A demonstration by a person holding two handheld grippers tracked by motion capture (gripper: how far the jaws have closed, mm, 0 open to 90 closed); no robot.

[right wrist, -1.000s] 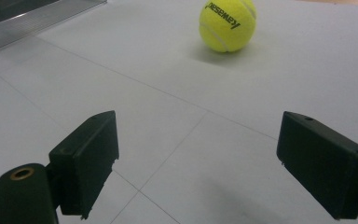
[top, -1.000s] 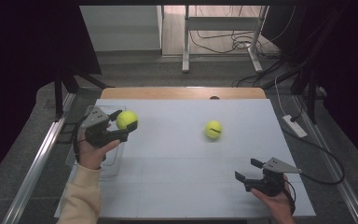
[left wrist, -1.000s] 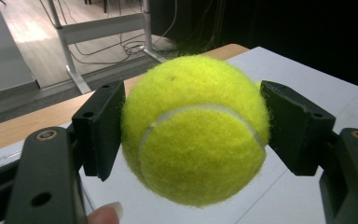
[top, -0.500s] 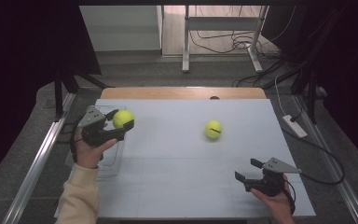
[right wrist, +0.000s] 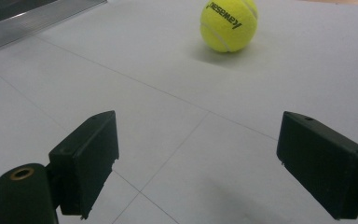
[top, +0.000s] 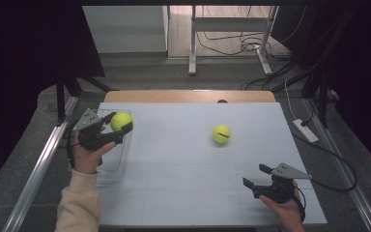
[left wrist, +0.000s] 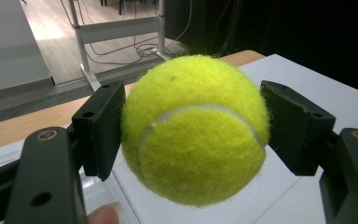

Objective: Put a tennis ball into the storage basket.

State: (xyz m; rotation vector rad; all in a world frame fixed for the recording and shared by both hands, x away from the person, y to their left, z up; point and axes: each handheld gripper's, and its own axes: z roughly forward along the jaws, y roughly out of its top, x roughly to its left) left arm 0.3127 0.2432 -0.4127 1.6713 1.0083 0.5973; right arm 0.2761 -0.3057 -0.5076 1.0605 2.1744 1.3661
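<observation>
My left gripper is shut on a yellow tennis ball, held in the air over a clear plastic tray at the table's left edge. In the left gripper view the ball sits squeezed between both black pads. A second tennis ball lies on the white table right of centre; it also shows far ahead in the right gripper view. My right gripper rests low near the front right, jaws wide apart with bare table between them.
The white table ends in a wooden strip at the far side. A white power strip and cable lie off the right edge. A metal rail runs along the left. A table frame and cables stand beyond.
My left gripper has carried the ball a little to the left, from above the table to above the clear tray. The right gripper and the loose ball have stayed put.
</observation>
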